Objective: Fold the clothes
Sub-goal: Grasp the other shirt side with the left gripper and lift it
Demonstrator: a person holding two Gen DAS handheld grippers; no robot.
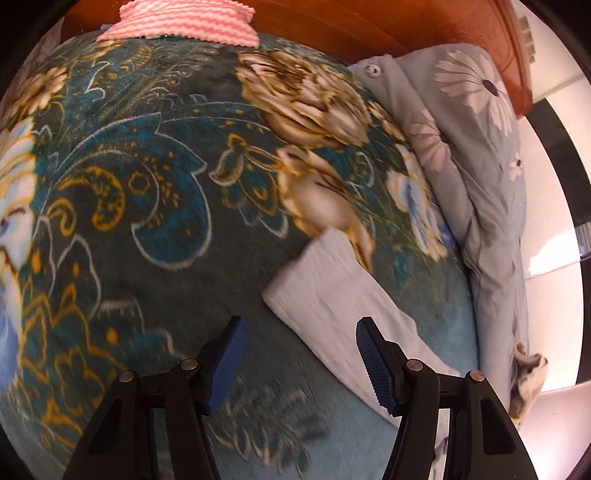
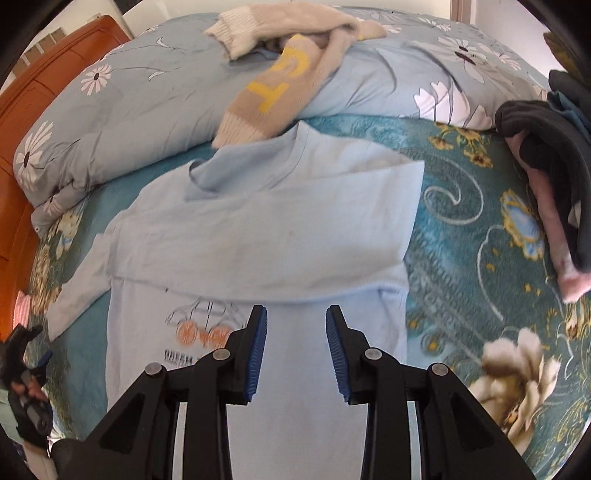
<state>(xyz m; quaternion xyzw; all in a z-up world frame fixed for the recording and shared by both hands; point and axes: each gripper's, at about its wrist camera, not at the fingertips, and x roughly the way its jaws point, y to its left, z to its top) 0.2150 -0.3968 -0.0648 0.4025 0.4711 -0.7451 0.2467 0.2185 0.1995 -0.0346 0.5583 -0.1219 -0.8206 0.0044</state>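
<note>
Your right hand-held gripper (image 2: 295, 350) is spread above the shirt (image 2: 258, 229) at frame center; your left hand-held gripper (image 1: 299, 362) is spread, empty.

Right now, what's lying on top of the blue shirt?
One sleeve is folded across the light blue shirt, hiding its chest. A beige sweater sleeve overlaps its collar. The car print below shows.

A bed (image 2: 461, 229) under a teal floral blanket (image 1: 147, 184). An orange wooden headboard (image 1: 369, 22) stands behind it. Pale floor (image 1: 554, 236) gleams alongside.
</note>
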